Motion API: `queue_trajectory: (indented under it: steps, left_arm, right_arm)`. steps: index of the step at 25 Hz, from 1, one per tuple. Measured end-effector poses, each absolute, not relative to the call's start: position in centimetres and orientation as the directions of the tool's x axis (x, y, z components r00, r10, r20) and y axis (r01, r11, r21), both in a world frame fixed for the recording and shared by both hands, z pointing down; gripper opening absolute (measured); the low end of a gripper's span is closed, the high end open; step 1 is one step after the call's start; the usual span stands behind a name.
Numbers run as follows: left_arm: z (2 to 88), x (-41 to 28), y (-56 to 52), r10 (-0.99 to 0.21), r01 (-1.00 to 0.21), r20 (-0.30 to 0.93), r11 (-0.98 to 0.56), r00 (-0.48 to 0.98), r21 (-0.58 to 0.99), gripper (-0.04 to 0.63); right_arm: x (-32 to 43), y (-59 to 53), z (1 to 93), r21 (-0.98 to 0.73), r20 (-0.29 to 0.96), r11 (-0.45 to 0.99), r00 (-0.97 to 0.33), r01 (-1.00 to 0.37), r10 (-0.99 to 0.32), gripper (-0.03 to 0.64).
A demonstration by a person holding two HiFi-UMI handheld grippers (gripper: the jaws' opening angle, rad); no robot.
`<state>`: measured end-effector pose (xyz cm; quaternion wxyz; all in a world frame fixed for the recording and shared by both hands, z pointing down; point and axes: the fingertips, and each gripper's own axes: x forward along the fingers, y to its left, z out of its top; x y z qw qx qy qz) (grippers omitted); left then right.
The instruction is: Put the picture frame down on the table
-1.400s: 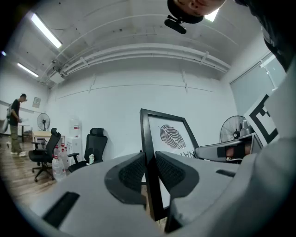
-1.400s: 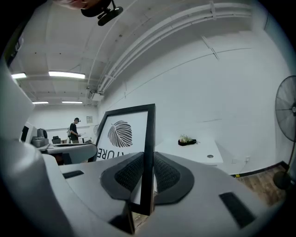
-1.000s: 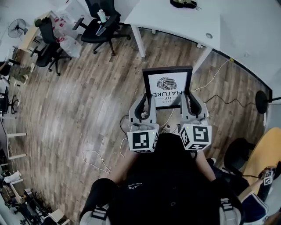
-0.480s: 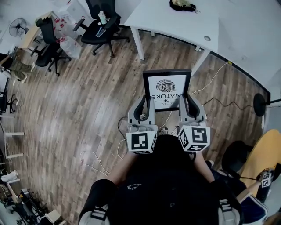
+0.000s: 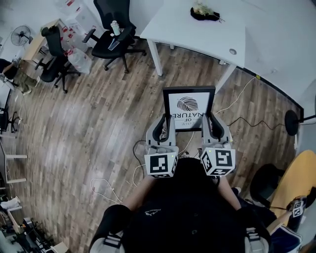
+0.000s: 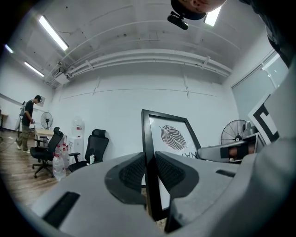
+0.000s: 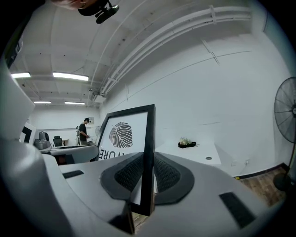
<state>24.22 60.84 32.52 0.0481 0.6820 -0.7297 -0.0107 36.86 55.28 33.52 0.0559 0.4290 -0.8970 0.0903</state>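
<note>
A black picture frame (image 5: 189, 107) with a leaf print and lettering hangs in the air over the wooden floor, held between both grippers. My left gripper (image 5: 165, 128) is shut on the frame's left bar (image 6: 149, 152). My right gripper (image 5: 211, 126) is shut on the frame's right bar (image 7: 148, 152). The white table (image 5: 197, 27) stands ahead of the frame, its top bare on the near side. In the right gripper view the white table (image 7: 194, 152) lies beyond the frame.
A dark dish with greenery (image 5: 203, 12) sits at the table's far side. Black office chairs (image 5: 112, 30) stand at the left, beside a fan (image 5: 19, 33). Cables (image 5: 247, 106) run across the floor. A person (image 6: 27, 121) stands far off.
The frame and both grippers have shifted slightly forward toward the table. Both grips are unchanged.
</note>
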Motion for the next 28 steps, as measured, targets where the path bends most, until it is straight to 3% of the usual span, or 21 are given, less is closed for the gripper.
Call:
queue_trajectory:
  steps: [28]
  left_arm:
    - [32.9, 9.2, 41.2, -0.993, -0.994, 0.081, -0.079, 0.086, 0.081, 0.075]
  right_arm:
    - [22.7, 37.9, 33.7, -0.127, 0.198, 0.472, -0.488, -0.873, -0.85, 0.067]
